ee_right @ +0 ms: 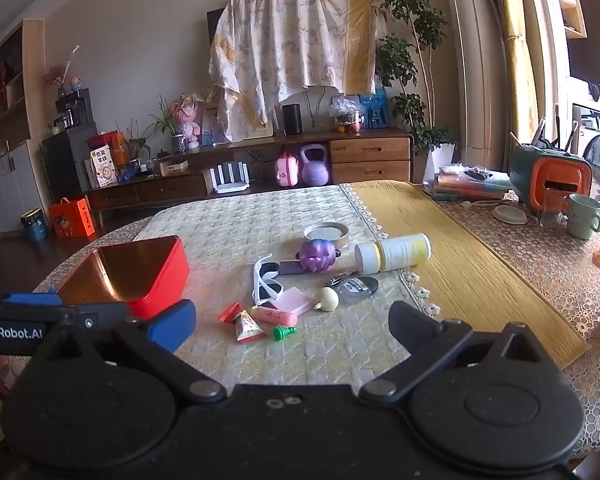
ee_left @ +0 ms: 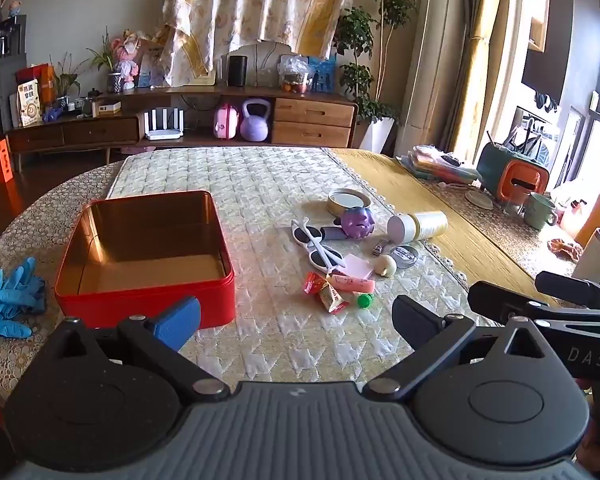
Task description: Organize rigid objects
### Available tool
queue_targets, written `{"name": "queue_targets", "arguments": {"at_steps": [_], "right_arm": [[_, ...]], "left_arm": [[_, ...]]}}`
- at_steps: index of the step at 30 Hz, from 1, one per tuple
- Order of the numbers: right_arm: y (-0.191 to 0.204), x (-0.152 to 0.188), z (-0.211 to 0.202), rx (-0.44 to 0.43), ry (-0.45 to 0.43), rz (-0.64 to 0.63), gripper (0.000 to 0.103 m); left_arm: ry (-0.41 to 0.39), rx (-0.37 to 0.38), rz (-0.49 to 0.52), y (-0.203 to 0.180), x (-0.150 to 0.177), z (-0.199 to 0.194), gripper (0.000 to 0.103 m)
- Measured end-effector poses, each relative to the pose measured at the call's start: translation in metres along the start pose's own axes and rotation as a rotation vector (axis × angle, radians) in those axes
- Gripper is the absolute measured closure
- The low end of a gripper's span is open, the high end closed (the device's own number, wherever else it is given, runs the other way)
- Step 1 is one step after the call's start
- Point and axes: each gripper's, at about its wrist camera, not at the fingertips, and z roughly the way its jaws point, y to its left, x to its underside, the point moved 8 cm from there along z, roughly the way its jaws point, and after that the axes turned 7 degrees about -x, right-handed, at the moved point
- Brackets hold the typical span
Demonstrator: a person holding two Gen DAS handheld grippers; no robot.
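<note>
Table (ee_left: 284,332) beneath wide-open, empty hand-held grippers (ee_left: 296,318).

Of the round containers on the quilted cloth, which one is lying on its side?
The white and yellow bottle; it lies on its side at the cloth's edge, while the shallow round tin sits flat and open upward.

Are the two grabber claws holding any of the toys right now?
No. The left gripper and the right gripper are both wide open with nothing between their fingers.
</note>
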Motion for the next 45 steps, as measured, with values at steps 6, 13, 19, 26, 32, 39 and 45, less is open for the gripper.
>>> {"name": "queue_targets", "arguments": {"at_steps": [6, 13, 19, 26, 32, 39, 45], "right_arm": [[0.001, 0.002, 0.0, -0.004, 0.012, 0.013, 0.0], [0.0, 0.004, 0.004, -0.006, 0.007, -0.007, 0.0], [0.005, 0.0, -0.003, -0.011, 0.003, -0.004, 0.001], [0.008, 0.0, -0.004, -0.014, 0.008, -0.006, 0.0], [0.009, 0.002, -0.001, -0.023, 0.017, 0.0, 0.001], [0.009, 0.002, -0.001, -0.025, 0.019, 0.001, 0.0], [0.009, 0.002, 0.0, -0.024, 0.019, 0.0, 0.0]], "left_arm": [[0.011, -0.004, -0.022, 0.002, 0.001, -0.001, 0.0], [0.016, 0.001, -0.037, 0.003, -0.006, -0.007, 0.0], [0.007, 0.0, -0.045, 0.005, -0.003, -0.006, 0.0], [0.002, -0.015, -0.049, 0.008, -0.003, -0.009, 0.0], [0.004, -0.023, -0.049, 0.01, -0.003, -0.009, 0.0], [0.005, -0.027, -0.047, 0.01, -0.002, -0.009, 0.0], [0.002, -0.005, -0.045, 0.007, -0.001, -0.009, 0.0]]}}
